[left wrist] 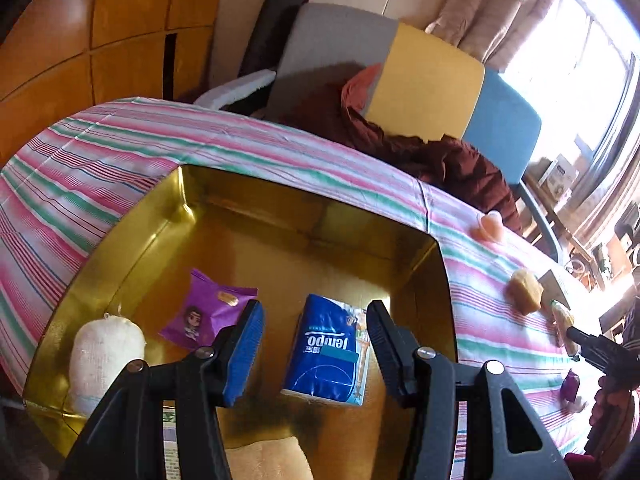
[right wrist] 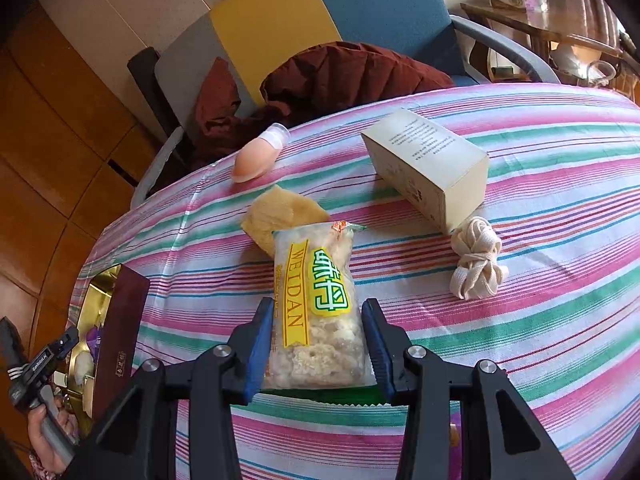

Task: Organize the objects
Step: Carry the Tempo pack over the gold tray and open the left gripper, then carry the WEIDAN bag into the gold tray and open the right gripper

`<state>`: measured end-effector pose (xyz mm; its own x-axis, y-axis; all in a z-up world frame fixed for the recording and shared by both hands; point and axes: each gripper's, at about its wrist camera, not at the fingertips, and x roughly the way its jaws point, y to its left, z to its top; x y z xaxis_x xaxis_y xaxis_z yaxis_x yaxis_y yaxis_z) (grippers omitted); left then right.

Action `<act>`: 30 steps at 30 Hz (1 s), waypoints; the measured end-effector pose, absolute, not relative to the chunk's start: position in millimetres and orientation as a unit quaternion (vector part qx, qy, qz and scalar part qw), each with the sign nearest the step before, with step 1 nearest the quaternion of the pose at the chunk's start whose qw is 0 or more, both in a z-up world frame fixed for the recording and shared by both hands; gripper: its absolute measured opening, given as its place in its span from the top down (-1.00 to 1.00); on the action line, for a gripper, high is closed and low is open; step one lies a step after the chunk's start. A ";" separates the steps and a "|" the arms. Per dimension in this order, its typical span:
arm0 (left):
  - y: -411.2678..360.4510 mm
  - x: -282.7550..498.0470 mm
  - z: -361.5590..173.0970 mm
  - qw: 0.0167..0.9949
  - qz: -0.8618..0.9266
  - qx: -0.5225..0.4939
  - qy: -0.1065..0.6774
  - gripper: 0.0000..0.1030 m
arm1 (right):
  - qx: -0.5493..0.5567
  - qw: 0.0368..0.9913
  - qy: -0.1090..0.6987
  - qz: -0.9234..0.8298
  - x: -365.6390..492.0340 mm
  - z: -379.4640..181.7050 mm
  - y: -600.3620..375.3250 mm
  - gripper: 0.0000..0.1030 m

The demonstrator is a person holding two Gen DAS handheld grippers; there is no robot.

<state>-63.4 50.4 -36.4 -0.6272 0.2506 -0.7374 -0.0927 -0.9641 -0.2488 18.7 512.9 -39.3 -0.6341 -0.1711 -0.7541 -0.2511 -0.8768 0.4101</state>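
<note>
My left gripper (left wrist: pixel 316 312) hangs open over a gold tin (left wrist: pixel 280 216). A blue Tempo tissue pack (left wrist: pixel 326 354) lies on the tin floor between its fingers, with a gap on each side. Also in the tin are a purple snack packet (left wrist: pixel 204 312), a white gauze bundle (left wrist: pixel 104 348) and a pale yellow pad (left wrist: pixel 268 458). My right gripper (right wrist: pixel 318 312) is shut on a clear WEIDAN snack packet (right wrist: pixel 316 304) over the striped tablecloth (right wrist: pixel 520 320), its pads pressing both long sides.
On the cloth lie a yellow spongy lump (right wrist: pixel 280 212), a peach egg-shaped object (right wrist: pixel 258 156), a beige carton (right wrist: pixel 432 168) and a knotted cream cord (right wrist: pixel 476 258). A dark red lid (right wrist: pixel 120 332) leans by the tin. A chair with a maroon jacket (right wrist: pixel 340 72) stands behind the table.
</note>
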 end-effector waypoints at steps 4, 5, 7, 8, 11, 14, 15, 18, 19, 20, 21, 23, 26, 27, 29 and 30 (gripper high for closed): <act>43.3 -65.4 -31.0 0.092 0.901 -0.416 -0.078 -0.05 | -0.427 -0.006 0.242 0.871 17.5 -32.2 492.4 0.13; 41.2 -65.3 -31.0 0.090 0.902 -0.417 -0.076 -0.05 | -0.428 -0.015 0.247 0.869 17.1 -31.5 485.9 0.13; 34.9 -64.1 -30.9 0.089 0.902 -0.416 -0.076 -0.05 | -0.433 -0.037 0.256 0.864 16.6 -29.8 469.2 0.13; 32.0 -63.0 -30.5 0.089 0.902 -0.416 -0.077 -0.05 | -0.433 -0.049 0.258 0.862 16.9 -28.1 459.2 0.13; 24.8 -60.3 -28.9 0.093 0.903 -0.414 -0.075 -0.05 | -0.435 -0.093 0.251 0.860 17.8 -20.6 420.1 0.13; 19.6 -59.0 -25.9 0.089 0.905 -0.410 -0.063 -0.05 | -0.439 -0.138 0.236 0.856 17.0 -11.0 373.5 0.13; 17.4 -58.3 -24.8 0.088 0.906 -0.409 -0.064 -0.05 | -0.437 -0.155 0.232 0.855 17.1 -7.0 357.3 0.13; 7.6 -56.9 -20.0 0.086 0.909 -0.402 -0.073 -0.05 | -0.434 -0.203 0.223 0.849 17.2 3.2 311.7 0.13; 4.7 -56.3 -18.8 0.085 0.910 -0.399 -0.076 -0.05 | -0.436 -0.213 0.219 0.846 17.7 5.5 298.2 0.13; 2.7 -56.0 -18.3 0.085 0.911 -0.396 -0.077 -0.05 | -0.439 -0.224 0.213 0.844 18.0 7.4 284.4 0.13; 1.5 -55.6 -17.6 0.082 0.912 -0.394 -0.075 -0.05 | -0.443 -0.234 0.207 0.840 17.9 8.4 272.1 0.13; -1.4 -55.8 -17.9 0.078 0.914 -0.392 -0.074 -0.05 | -0.457 -0.249 0.195 0.831 17.1 7.6 246.6 0.13; -8.0 -56.4 -18.4 0.078 0.913 -0.392 -0.083 -0.05 | -0.486 -0.251 0.165 0.821 12.6 2.3 214.8 0.13; -10.3 -56.8 -18.6 0.078 0.913 -0.392 -0.087 -0.05 | -0.493 -0.250 0.155 0.819 11.8 0.2 208.3 0.13; -14.8 -56.6 -18.4 0.076 0.914 -0.389 -0.091 -0.05 | -0.504 -0.249 0.145 0.815 8.4 -4.0 195.2 0.13; -17.2 -56.8 -18.0 0.074 0.914 -0.387 -0.093 -0.05 | -0.507 -0.247 0.145 0.813 5.7 -6.0 191.6 0.13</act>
<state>-56.8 -17.2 -18.0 -0.6890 0.2082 -0.6942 -0.0641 -0.9716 -0.2278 5.7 191.6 -6.0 -0.3645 -0.5480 -0.7529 0.2546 -0.8364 0.4854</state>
